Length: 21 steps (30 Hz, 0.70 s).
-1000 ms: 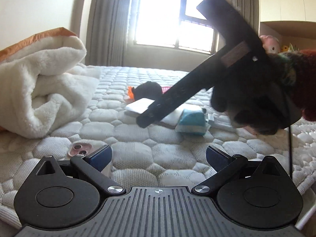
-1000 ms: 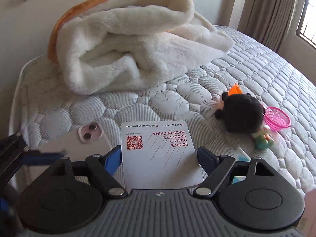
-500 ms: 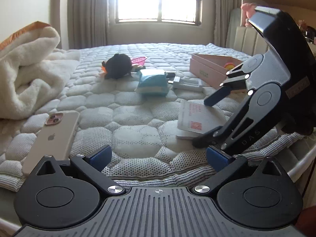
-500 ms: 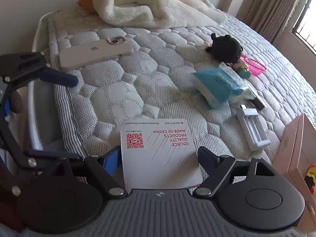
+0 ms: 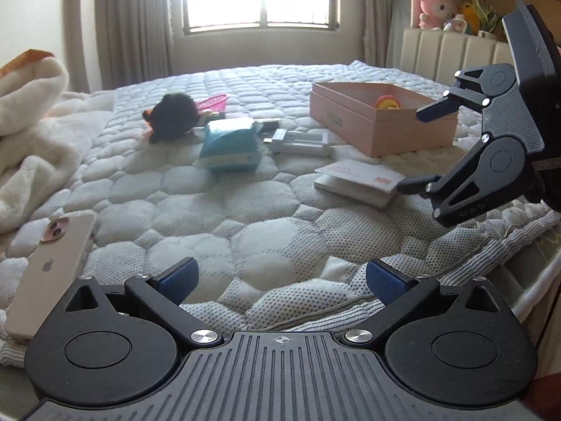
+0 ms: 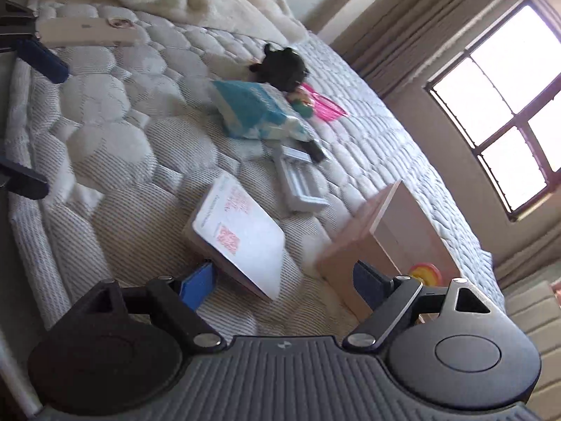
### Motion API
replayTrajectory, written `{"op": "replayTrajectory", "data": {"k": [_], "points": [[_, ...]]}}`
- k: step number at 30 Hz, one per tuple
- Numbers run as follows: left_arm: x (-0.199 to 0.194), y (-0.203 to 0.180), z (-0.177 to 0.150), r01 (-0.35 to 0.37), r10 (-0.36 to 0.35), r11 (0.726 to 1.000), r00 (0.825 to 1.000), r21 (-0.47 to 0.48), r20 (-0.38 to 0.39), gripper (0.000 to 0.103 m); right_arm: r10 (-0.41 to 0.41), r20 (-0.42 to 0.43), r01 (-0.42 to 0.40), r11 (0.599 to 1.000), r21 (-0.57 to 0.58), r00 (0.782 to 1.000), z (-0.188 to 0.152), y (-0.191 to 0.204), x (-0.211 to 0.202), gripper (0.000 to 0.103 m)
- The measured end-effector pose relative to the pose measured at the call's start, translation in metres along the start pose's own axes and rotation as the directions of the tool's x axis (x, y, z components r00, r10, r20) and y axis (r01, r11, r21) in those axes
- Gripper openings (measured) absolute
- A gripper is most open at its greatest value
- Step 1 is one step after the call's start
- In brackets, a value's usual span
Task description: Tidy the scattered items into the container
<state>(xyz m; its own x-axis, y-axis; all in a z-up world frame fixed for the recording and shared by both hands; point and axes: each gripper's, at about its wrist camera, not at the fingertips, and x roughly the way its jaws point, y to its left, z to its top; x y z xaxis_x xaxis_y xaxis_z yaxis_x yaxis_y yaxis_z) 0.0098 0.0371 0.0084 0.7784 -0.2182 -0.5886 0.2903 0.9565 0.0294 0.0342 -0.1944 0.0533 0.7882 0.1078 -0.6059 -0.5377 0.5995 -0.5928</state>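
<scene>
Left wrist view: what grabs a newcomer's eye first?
The right gripper, open at the right edge, over a white booklet lying on the mattress. Behind it sits the open pink box. A pink phone lies near the left edge.

Black plastic left gripper [image 5: 281,279] and right gripper [image 6: 282,279]: ribbed grey housings, blue finger pads [image 5: 178,279], silver pivot screws [image 5: 202,335].

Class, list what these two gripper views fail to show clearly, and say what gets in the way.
- Pink box interior: left view, near wall hides all but a yellow toy.
- White card print: right view, motion blur.
- Item behind black plush: left view, plush covers it.
- Phone lower end: left view, gripper body hides it.
</scene>
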Motion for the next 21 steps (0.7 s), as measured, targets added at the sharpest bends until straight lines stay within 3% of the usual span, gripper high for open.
{"op": "replayTrajectory", "data": {"k": [3, 6, 10, 15, 21], "points": [[0.013, -0.012, 0.006, 0.001, -0.001, 0.999, 1.000, 0.037, -0.008, 0.103, 0.018, -0.010, -0.016, 0.984, 0.175, 1.000, -0.015, -0.029, -0.005, 0.087], [0.021, -0.023, 0.012, 0.022, -0.023, 0.996, 1.000, 0.083, 0.020, 0.103, 0.068, 0.048, -0.081, 0.914, 0.398, 0.997, -0.042, -0.057, -0.024, 0.091], [0.033, -0.041, 0.022, 0.052, -0.068, 0.982, 0.994, 0.183, 0.085, 0.103, 0.030, 0.112, -0.089, 0.812, 0.577, 0.993, -0.081, -0.071, -0.046, 0.097], [0.071, -0.063, 0.048, 0.058, -0.083, 0.959, 0.993, 0.278, 0.081, 0.103, -0.034, 0.154, -0.073, 0.767, 0.637, 0.988, -0.113, -0.058, -0.059, 0.097], [0.116, -0.073, 0.070, 0.124, -0.113, 0.953, 0.992, 0.277, -0.055, 0.103, -0.012, 0.174, -0.113, 0.715, 0.690, 0.985, -0.138, -0.057, -0.058, 0.099]]}}
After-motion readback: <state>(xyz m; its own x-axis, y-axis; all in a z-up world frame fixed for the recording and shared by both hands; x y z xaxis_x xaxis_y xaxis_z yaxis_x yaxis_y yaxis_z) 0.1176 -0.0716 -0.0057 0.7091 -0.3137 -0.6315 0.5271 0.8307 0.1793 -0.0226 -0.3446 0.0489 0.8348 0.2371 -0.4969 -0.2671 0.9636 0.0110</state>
